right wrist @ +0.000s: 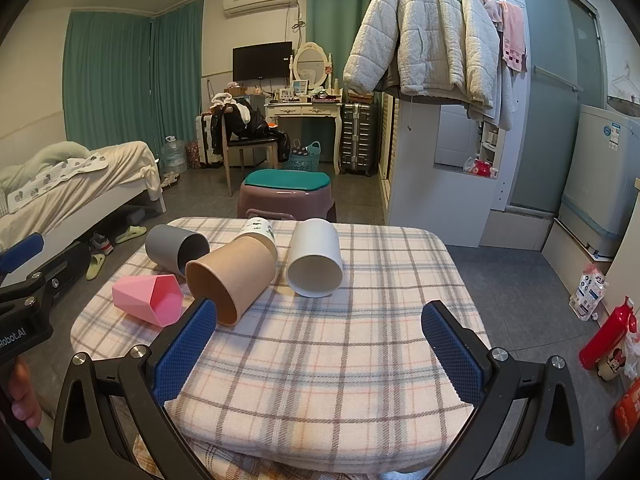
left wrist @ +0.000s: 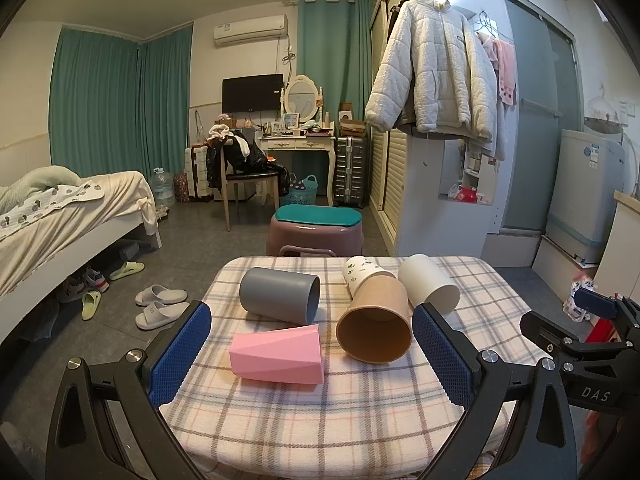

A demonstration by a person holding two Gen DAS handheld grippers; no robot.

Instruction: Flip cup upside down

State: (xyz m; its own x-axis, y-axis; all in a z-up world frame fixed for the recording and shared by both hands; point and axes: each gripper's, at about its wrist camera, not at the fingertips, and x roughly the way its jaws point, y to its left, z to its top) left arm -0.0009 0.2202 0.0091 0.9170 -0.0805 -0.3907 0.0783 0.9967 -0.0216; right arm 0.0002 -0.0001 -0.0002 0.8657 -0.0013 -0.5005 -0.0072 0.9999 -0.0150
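Several cups lie on their sides on a plaid-covered table [left wrist: 320, 412] [right wrist: 360, 360]: a grey cup [left wrist: 280, 295] [right wrist: 174, 248], a pink faceted cup [left wrist: 277, 354] [right wrist: 150, 298], a brown paper cup [left wrist: 378, 320] [right wrist: 232, 276], a white patterned cup [left wrist: 360, 271] [right wrist: 259, 229] behind it, and a white cup [left wrist: 430, 284] [right wrist: 315, 258]. My left gripper [left wrist: 312, 344] is open and empty, its fingers either side of the pink and brown cups, short of them. My right gripper [right wrist: 320, 340] is open and empty over the table's near part.
A purple stool with a teal cushion [left wrist: 316, 228] [right wrist: 286, 192] stands behind the table. A bed [left wrist: 60, 224] is at the left with slippers [left wrist: 158, 306] on the floor. A wardrobe with a hanging jacket [left wrist: 432, 68] and a washing machine [left wrist: 588, 196] are at the right.
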